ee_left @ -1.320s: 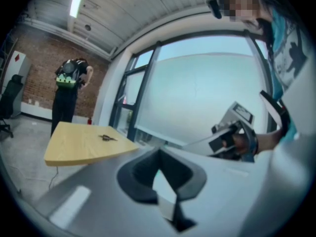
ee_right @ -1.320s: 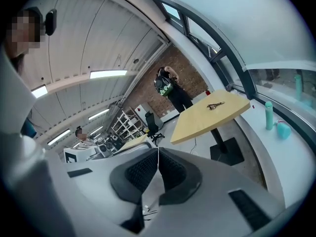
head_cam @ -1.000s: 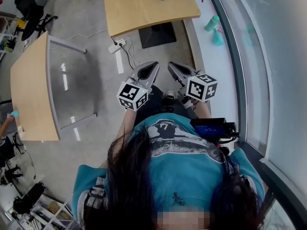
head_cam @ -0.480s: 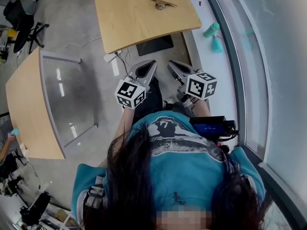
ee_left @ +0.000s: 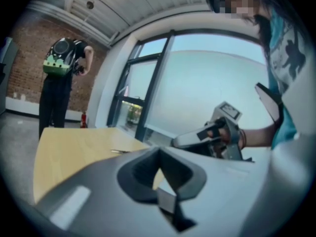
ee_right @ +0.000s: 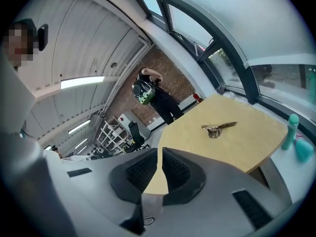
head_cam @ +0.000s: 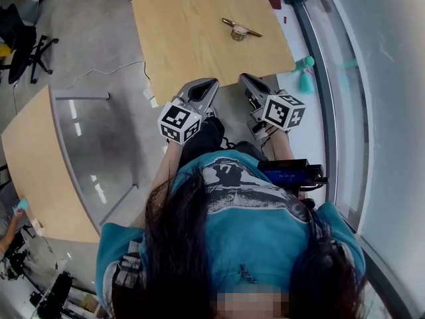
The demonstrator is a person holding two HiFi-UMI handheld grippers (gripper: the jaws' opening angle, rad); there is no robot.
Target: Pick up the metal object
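1. Wood-topped desk [head_cam: 30, 165] at far left, black chair [head_cam: 26, 38] beyond it.
2. Left gripper [head_cam: 210, 85] – jaws closed tip to tip, nothing between them. Tips sit at the near edge of the table [head_cam: 186, 38] in the head view.
3. Table is wood, dead ahead. Metal object [head_cam: 240, 30] lies flat on its far right part, a slim gold-toned bar with a round silvery piece under it. It is well apart from both grippers. A person with a green backpack [ee_right: 145, 90] stands past the far end.
4. Right gripper [head_cam: 247, 80] – jaws together, only a hairline slit, empty. Tips are also at the near table edge. In its own view the object sits ahead, right of the jaws.
5. Teal bottles [head_cam: 306, 82] right of the table, by the window [head_cam: 372, 78].
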